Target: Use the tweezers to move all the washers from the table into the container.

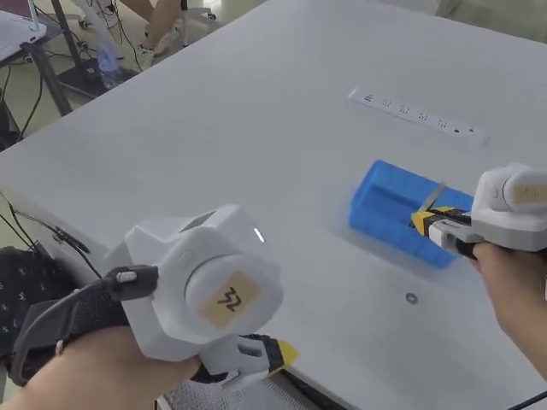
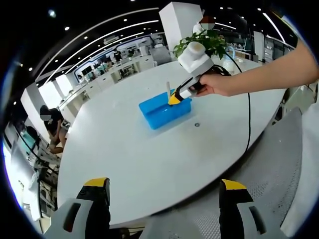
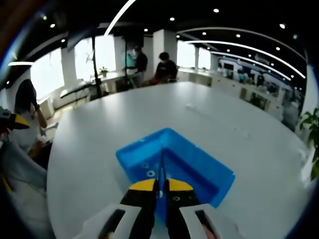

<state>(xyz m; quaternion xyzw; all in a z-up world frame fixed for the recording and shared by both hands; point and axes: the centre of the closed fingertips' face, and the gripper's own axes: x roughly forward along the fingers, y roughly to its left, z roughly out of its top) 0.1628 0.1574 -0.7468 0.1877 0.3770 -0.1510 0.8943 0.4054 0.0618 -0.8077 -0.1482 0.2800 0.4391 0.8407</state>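
My right gripper (image 3: 160, 185) is shut on a pair of thin metal tweezers (image 3: 161, 162), which point down into the blue container (image 3: 199, 172). A few small washers (image 3: 151, 173) lie on the container's floor near the tweezers' tips. In the head view the right gripper (image 1: 423, 220) hovers over the container (image 1: 389, 201) with the tweezers (image 1: 432, 199) slanting up. One washer (image 1: 411, 298) lies on the white table just in front of the container, and appears as a washer (image 2: 197, 124) in the left gripper view. My left gripper (image 2: 164, 196) is open with nothing in it, held back at the table's near edge.
A white power strip (image 1: 419, 115) lies on the table (image 1: 256, 128) beyond the container. A grey mat (image 2: 269, 169) covers the near edge of the table. People stand far off in the room behind the table.
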